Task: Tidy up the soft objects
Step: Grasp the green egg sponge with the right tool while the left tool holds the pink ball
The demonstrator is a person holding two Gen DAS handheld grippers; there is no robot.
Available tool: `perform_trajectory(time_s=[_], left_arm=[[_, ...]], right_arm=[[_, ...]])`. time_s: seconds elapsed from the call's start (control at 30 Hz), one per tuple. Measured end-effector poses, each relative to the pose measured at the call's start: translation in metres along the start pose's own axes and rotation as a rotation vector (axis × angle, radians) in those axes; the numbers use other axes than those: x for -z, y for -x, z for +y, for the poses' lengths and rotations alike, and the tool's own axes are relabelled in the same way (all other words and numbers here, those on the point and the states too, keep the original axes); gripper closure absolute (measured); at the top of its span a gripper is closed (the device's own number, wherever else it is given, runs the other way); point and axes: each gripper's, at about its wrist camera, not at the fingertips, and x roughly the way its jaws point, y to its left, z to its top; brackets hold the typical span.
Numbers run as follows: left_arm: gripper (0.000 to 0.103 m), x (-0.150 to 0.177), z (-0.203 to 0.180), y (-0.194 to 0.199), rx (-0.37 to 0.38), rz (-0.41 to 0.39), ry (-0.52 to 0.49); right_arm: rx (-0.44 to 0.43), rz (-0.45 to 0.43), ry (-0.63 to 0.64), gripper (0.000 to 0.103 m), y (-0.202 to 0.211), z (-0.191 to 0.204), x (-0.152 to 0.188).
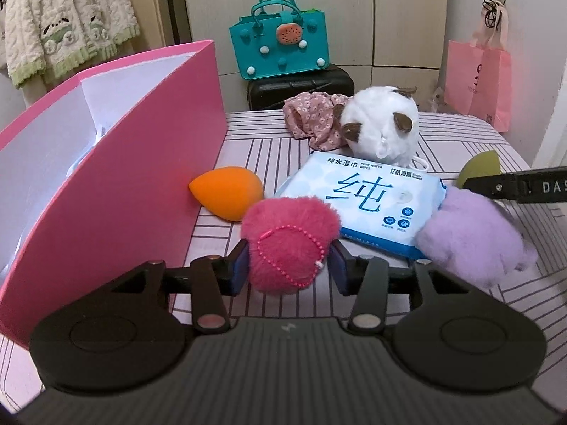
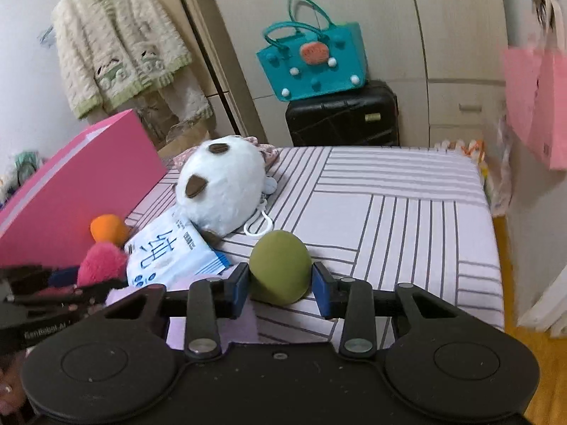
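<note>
Striped bedding [image 2: 389, 212] carries the clutter beside the open pink cardboard box [image 1: 117, 163]. I have my left gripper [image 1: 288, 262] pinching the fuzzy magenta pompom [image 1: 288, 241] and my right gripper [image 2: 280, 285] bracketing the olive-green egg-shaped sponge [image 2: 278, 265] — jaws touching, grip unconfirmed. Next, I judge: lift both into the box.

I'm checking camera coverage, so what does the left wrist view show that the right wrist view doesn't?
Only the left wrist view shows the pink box's white interior and the whole purple pompom. Only the right shows the green sponge whole, between the right gripper pads. Both show the pink pompom, wipes pack and white plush.
</note>
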Motion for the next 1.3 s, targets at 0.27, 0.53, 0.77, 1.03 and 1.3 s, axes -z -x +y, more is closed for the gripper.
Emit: perform_trajectory(time_s=[0.27, 0.53, 0.77, 1.03, 1.3], left_arm=[[0.064, 0.002, 0.004, 0.000, 0.015, -0.016, 0.050], [0.064, 0.004, 0.005, 0.009, 0.051, -0.031, 0.050], [0.065, 0.001, 0.011, 0.024, 0.114, -0.047, 0.050], [0.064, -0.011, 0.013, 0.038, 0.199, -0.016, -0.028], [0.064, -0.016, 0.022, 0.055, 0.246, -0.018, -0.069]], right_arm=[[0.025, -0.034, -0.008, 0.062, 0.002, 0.003, 0.005], [0.037, -0.061, -0.028, 0.062, 0.013, 0.008, 0.006], [0.075, -0.103, 0.009, 0.062, 0.033, 0.019, 0.002], [0.033, -0.050, 0.085, 0.061, 0.047, 0.041, -0.005], [-0.043, 0.052, 0.141, 0.061, 0.058, 0.063, -0.001]])
